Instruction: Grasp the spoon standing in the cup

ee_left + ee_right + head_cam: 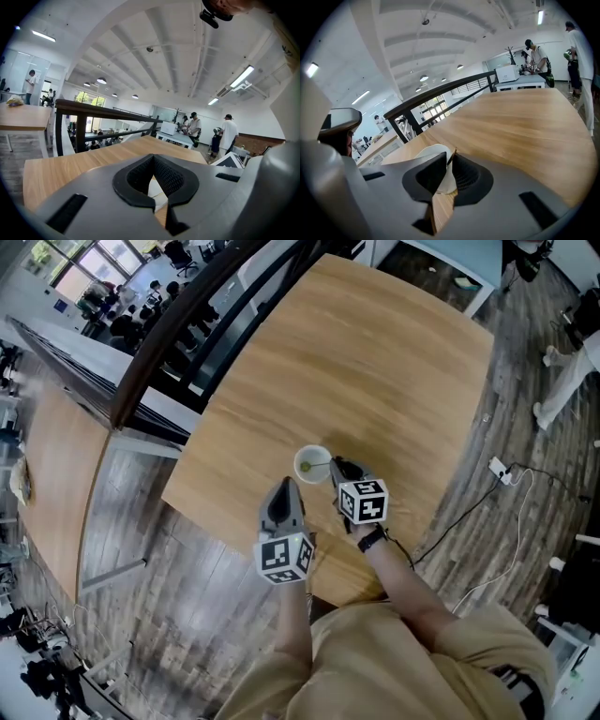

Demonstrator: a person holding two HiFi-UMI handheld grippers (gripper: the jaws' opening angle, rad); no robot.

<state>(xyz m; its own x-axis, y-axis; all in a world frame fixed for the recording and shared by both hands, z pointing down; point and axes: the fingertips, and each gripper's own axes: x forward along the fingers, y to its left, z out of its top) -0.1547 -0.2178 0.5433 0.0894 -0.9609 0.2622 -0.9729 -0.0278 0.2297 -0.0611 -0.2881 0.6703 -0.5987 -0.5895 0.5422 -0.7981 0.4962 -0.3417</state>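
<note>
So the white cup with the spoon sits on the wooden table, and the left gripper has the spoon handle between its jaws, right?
Wrong gripper: the right gripper view shows the right gripper holding the spoon handle between its jaws; the left gripper is shut on nothing. The white cup does sit on the wooden table.

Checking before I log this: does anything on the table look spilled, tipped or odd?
Nothing stands out. The round white cup stands upright on the light wooden table, no spill around it, and the slim spoon leans inside it.
</note>
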